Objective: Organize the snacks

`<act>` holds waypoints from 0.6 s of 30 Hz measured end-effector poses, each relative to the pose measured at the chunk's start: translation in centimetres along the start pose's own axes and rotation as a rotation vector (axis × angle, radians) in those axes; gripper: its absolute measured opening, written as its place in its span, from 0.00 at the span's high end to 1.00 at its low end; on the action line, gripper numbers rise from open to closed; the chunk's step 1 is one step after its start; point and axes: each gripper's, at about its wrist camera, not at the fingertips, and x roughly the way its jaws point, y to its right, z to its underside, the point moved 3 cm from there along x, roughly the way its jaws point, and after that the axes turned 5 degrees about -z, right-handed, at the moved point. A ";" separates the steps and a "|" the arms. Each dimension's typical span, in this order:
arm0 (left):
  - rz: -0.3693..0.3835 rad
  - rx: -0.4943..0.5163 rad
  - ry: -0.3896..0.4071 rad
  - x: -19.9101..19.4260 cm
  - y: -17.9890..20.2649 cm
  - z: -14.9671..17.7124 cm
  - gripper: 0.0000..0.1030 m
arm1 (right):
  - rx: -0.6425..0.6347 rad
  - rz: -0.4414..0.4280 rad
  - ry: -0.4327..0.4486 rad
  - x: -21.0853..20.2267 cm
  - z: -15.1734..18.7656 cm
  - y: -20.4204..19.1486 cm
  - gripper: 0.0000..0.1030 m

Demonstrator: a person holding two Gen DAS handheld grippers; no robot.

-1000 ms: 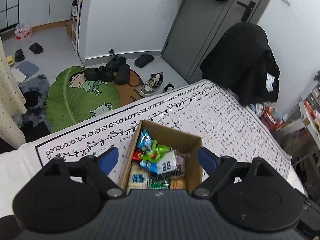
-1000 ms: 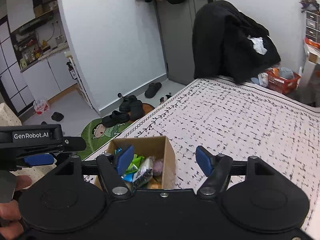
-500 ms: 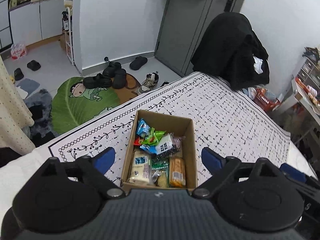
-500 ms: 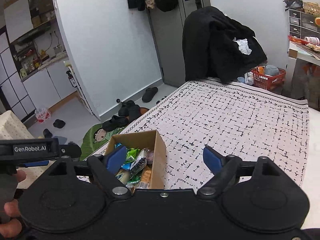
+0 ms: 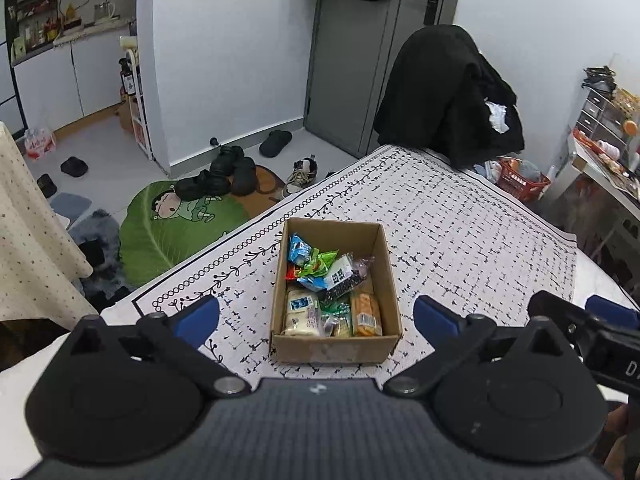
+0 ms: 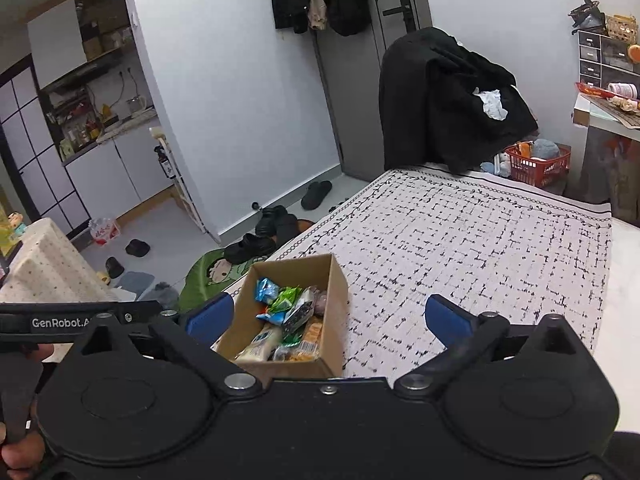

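An open cardboard box (image 5: pixel 384 256) stands on the patterned cloth (image 5: pixel 460 240) and holds several wrapped snacks (image 5: pixel 324 268). It also shows in the right wrist view (image 6: pixel 338 280) with the snacks (image 6: pixel 292 312) inside. My left gripper (image 5: pixel 316 314) is open and empty, pulled back above and in front of the box. My right gripper (image 6: pixel 326 318) is open and empty, to the right of the box and raised above it. The left gripper's body shows at the left edge of the right wrist view.
A chair draped with black clothes (image 5: pixel 444 92) stands beyond the cloth's far end. A red basket (image 5: pixel 518 182) and a cluttered side table (image 5: pixel 600 160) are at the right. Shoes and a green floor mat (image 5: pixel 180 216) lie on the floor to the left.
Both grippers have drawn back and risen away from the box, so the whole box now shows. Both stayed open and empty.
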 end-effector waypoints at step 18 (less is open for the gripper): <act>-0.014 0.050 0.087 -6.4 -3.2 2.5 0.00 | -0.003 -0.013 0.013 -5.0 2.0 -0.9 0.00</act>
